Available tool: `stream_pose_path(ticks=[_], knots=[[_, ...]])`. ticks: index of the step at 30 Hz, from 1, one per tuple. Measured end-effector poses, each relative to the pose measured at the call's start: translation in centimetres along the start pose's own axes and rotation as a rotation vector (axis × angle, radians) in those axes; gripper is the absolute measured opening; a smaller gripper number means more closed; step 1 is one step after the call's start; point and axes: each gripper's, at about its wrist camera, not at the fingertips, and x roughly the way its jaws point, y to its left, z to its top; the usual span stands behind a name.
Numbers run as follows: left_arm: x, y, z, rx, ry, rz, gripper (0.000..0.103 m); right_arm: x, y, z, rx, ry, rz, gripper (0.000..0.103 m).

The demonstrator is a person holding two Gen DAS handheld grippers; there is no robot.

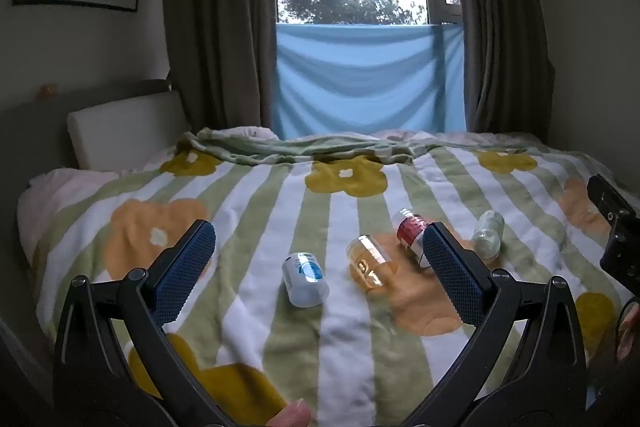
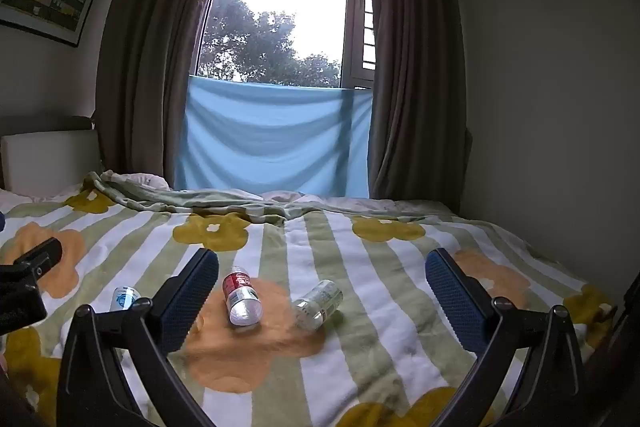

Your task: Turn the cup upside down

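Observation:
Several small cups lie on their sides on the flowered blanket [image 1: 336,339]. In the left wrist view a blue-and-white cup [image 1: 305,279] and an amber cup [image 1: 370,261] lie between my fingers. A red cup [image 1: 410,231] sits partly behind the right finger, and a clear cup [image 1: 488,235] lies beyond it. My left gripper [image 1: 318,271] hovers open above them, holding nothing. In the right wrist view my right gripper [image 2: 320,297] is also open and empty. The red cup [image 2: 242,297] and clear cup [image 2: 318,305] lie between its fingers. The blue cup [image 2: 125,297] peeks out left of them.
The bed fills both views, with a rumpled green blanket fold [image 1: 312,147] at its far side and a white headboard cushion [image 1: 124,127] at the left. Brown curtains [image 2: 416,67] and a hanging blue cloth [image 2: 276,139] stand behind. A wall [image 2: 540,107] bounds the right side.

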Motion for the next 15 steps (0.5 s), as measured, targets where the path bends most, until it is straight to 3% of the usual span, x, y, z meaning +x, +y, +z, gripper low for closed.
stream_pose_path(ticks=[15], knots=[[-0.7, 0.6, 0.0, -0.012, -0.077, 0.010, 0.103, 0.0, -0.1, -0.2, 0.005, 0.005, -0.002, 0.103]])
